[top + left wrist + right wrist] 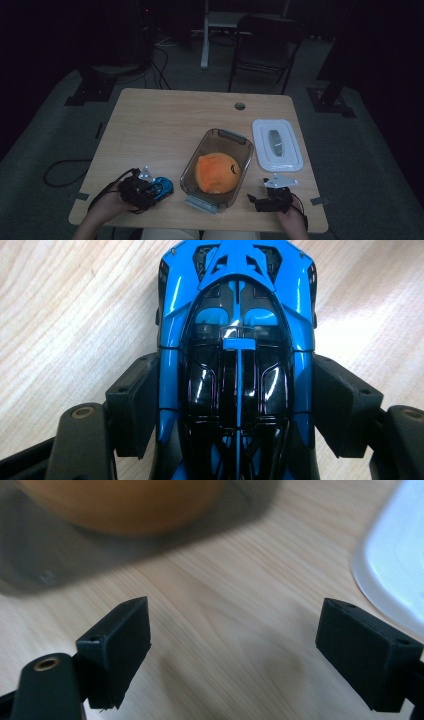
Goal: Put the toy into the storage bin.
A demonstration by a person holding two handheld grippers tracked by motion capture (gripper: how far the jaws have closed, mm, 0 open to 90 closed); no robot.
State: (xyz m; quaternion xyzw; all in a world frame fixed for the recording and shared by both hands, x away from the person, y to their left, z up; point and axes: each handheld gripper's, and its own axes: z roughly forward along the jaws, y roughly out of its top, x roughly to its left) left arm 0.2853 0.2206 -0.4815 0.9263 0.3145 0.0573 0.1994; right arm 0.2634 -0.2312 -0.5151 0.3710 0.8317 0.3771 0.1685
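- Our left gripper (235,405) is clamped on the blue car (235,340) across its sides, car on the table (150,130) left of the tub (218,167).
- Right gripper (235,650) spread wide, empty – parked between tub and lid (277,144).
- Orange toy (216,172) sits in the tub; we reckon the car goes in next.

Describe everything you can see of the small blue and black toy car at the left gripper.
The glossy blue toy car with a black cabin and a thin blue centre stripe looks like hard plastic or metal. It sits upright on the light wooden table, near its front left. The left gripper has a black pad against each flank.
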